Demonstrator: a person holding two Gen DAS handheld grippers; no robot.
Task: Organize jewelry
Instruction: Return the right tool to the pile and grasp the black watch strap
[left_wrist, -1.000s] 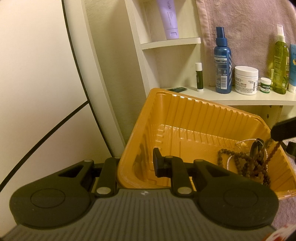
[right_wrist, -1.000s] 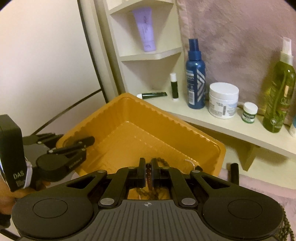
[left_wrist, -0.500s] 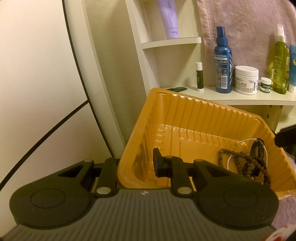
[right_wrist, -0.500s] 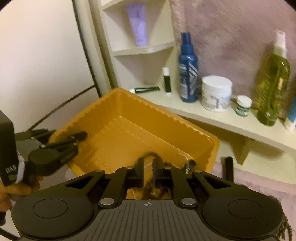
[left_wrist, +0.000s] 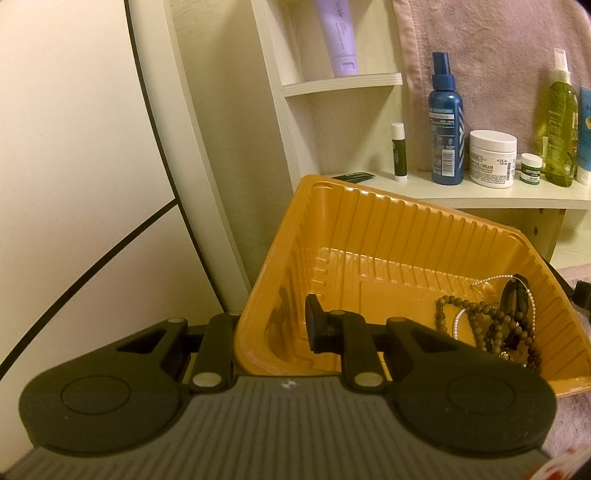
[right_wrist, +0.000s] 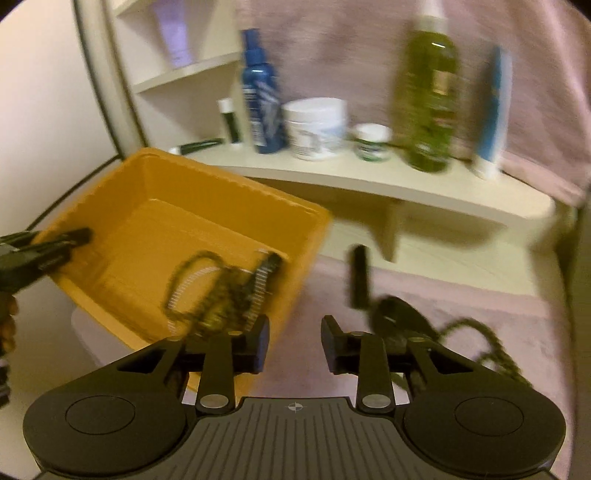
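The bead necklaces (left_wrist: 491, 325) lie tangled in the orange tray's (left_wrist: 369, 221) corner, at 4 o'clock in your left view. Your left gripper (left_wrist: 273, 325) clamps the tray's near wall, jaws narrow. Your right gripper (right_wrist: 294, 343) has just been opening; its jaws stand apart with nothing between them. A dark watch (right_wrist: 399, 317) lies on the pink cloth (right_wrist: 461, 288) at 2 o'clock.
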